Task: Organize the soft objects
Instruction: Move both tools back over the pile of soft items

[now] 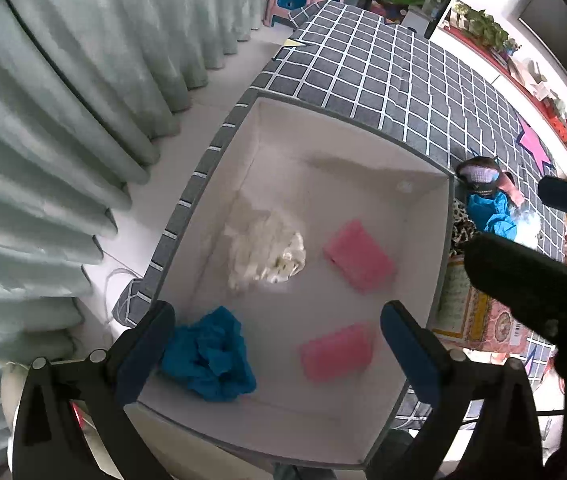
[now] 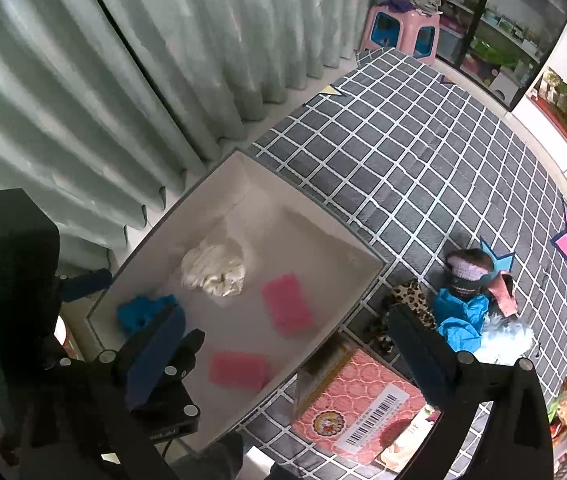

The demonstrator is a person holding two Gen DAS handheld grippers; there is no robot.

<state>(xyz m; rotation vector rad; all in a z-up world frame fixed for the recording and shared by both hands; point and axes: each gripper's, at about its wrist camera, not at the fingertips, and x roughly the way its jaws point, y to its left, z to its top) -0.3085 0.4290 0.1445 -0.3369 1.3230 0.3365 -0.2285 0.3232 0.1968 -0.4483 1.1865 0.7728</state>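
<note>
- Both sets of tongs, the left tongs (image 1: 277, 344) and the right tongs (image 2: 283, 344), hang spread wide and empty over the white box (image 1: 415, 208).
- Inside lie a blue cloth (image 1: 209, 354), a cream bundle (image 1: 265, 252) and two pink pads (image 1: 359, 256) (loosely spaced, likely dropped in).
- On the checked mat (image 2: 403, 160), beside the box, more soft items wait in a pile (image 2: 463, 312); its contents are hard to tell apart.
</note>
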